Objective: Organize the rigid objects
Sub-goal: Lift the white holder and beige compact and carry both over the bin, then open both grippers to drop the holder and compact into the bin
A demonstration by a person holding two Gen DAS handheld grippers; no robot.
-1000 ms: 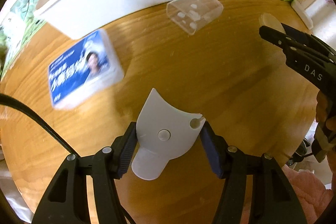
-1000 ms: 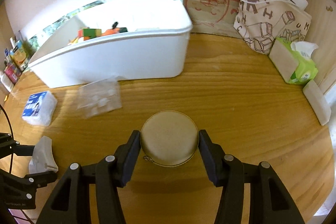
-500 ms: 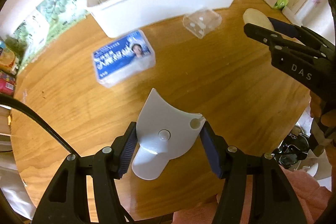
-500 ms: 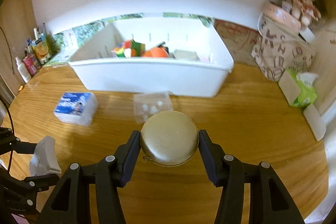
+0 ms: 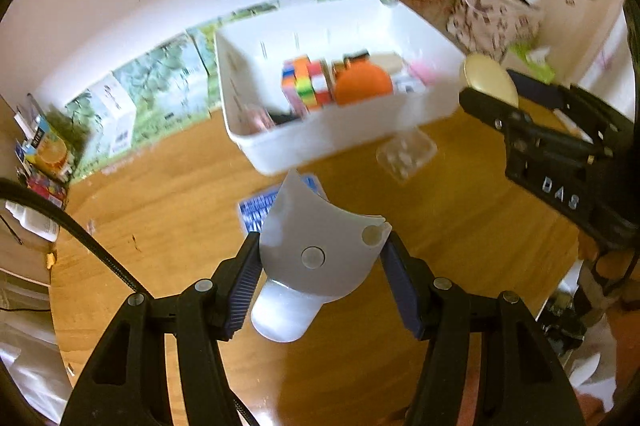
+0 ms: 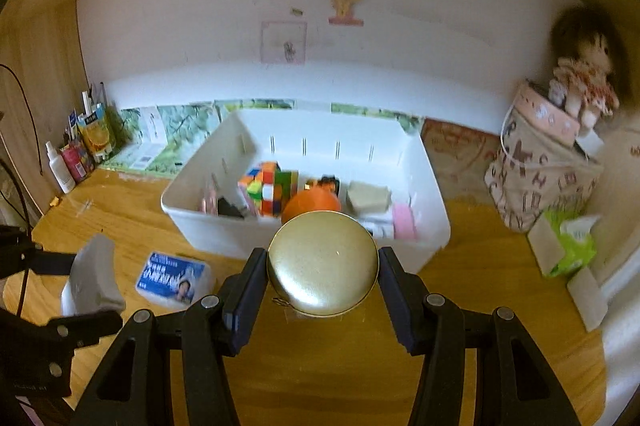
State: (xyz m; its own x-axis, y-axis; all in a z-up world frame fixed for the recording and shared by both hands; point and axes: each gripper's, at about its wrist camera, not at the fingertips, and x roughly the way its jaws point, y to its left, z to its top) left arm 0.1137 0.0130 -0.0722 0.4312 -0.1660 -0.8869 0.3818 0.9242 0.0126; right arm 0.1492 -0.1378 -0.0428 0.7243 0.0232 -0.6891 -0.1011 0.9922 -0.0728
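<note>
While the left gripper [image 5: 320, 266] pinches the grey-white curved plastic piece [image 5: 316, 250] above the table, short of the white bin [image 5: 320, 142], it should clear the rim before letting go, as should the right gripper [image 6: 322, 278] clamping the round gold tin [image 6: 322, 262].

The scoop [image 5: 316, 250] hides most of the blue pack [image 5: 256, 214]. The bin [image 5: 340, 134] and clear box [image 5: 406, 156] are blurred.

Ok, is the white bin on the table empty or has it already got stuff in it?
Partly filled. The white bin holds a colourful cube puzzle, an orange ball and some small boxes; its far half is bare.
</note>
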